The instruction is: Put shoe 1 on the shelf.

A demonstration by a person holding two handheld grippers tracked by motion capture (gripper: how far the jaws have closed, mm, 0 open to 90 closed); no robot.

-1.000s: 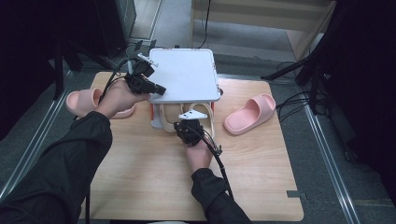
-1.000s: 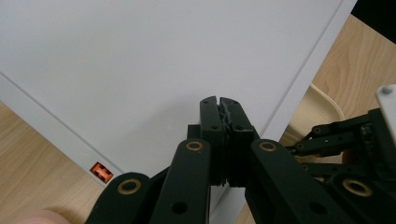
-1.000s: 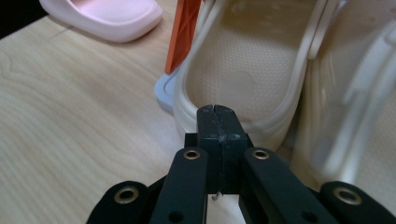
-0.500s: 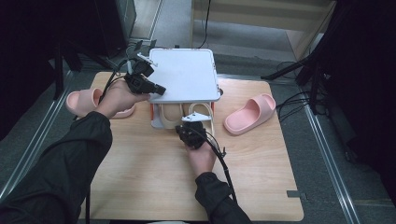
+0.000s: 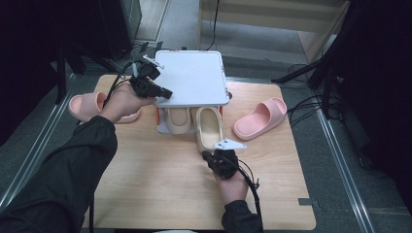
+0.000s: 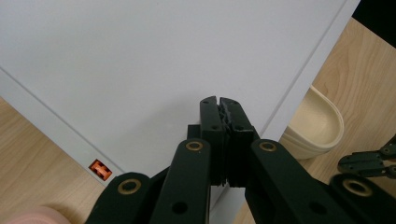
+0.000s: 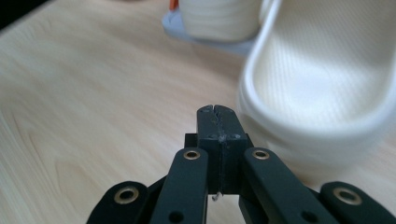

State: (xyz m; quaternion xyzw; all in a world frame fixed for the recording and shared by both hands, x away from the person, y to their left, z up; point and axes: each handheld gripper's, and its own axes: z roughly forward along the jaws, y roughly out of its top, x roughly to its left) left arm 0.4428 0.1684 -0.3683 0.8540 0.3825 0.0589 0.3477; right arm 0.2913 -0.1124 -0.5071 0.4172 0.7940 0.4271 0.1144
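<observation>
Both tongs (image 5: 167,92) (image 5: 206,155) closed (empty)

A wooden desk (image 5: 145,194) stands on grey floor (image 5: 350,165); a pale wooden shelf (image 5: 272,19) sits behind, amid dark surroundings.

Black long sleeves (image 5: 63,179) down both forearms. Black gripper body in each hand: left gripper (image 5: 166,92), right gripper (image 5: 204,155). Grey three-cornered plate (image 5: 230,144) atop the right one, a like plate (image 5: 149,60) on the left. Thin black cable (image 5: 250,187) trailing back along the right sleeve. Black jaw links (image 7: 187,186) studded with brass-coloured rivets (image 7: 192,154) (same hardware on the left gripper's links (image 6: 191,182)), square matte tips.
</observation>
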